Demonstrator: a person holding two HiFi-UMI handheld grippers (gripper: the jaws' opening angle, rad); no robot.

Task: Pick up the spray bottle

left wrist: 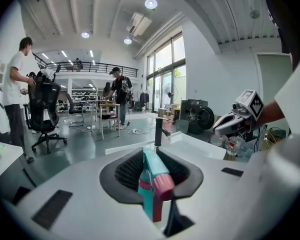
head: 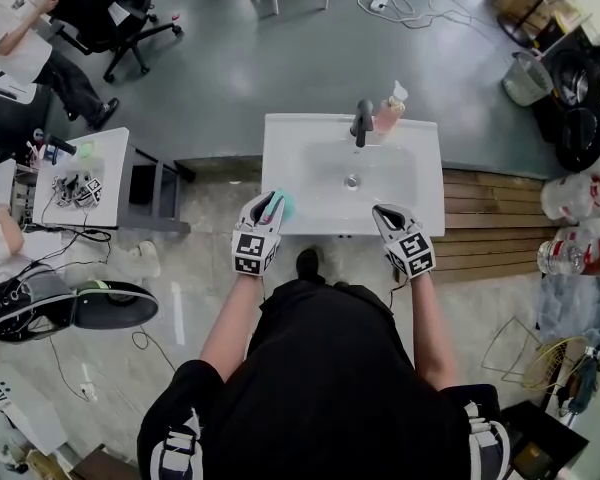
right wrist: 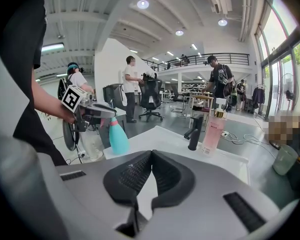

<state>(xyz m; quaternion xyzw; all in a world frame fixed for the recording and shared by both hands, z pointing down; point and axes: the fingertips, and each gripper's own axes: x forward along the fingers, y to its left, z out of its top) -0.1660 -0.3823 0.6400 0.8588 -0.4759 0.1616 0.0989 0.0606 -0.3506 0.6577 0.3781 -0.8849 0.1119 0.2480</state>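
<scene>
**Inspector A:** Report on the left side.

**Inspector B:** The left forearm is bare and stretched forward from the body. The left gripper [head: 269, 201] points ahead and slightly down, over the near left corner of the white sink [head: 425, 183]. Its jaws are closed narrow on the spray bottle [left wrist: 151, 176], gripping it at the top by the pink nozzle. The teal body hangs below the jaws at that same corner. I cannot tell whether its base touches the rim.

**Inspector A:** And the right side?

**Inspector B:** The right forearm is stretched forward in the same way. The right gripper [head: 390, 214] is at the sink's near right edge, well apart from the left one. Its pads meet at the tips with nothing between them.

**Inspector A:** Other items?

**Inspector B:** A black faucet [head: 362, 121] stands at the far rim. A pink bottle [head: 388, 114] stands just right of it.
</scene>
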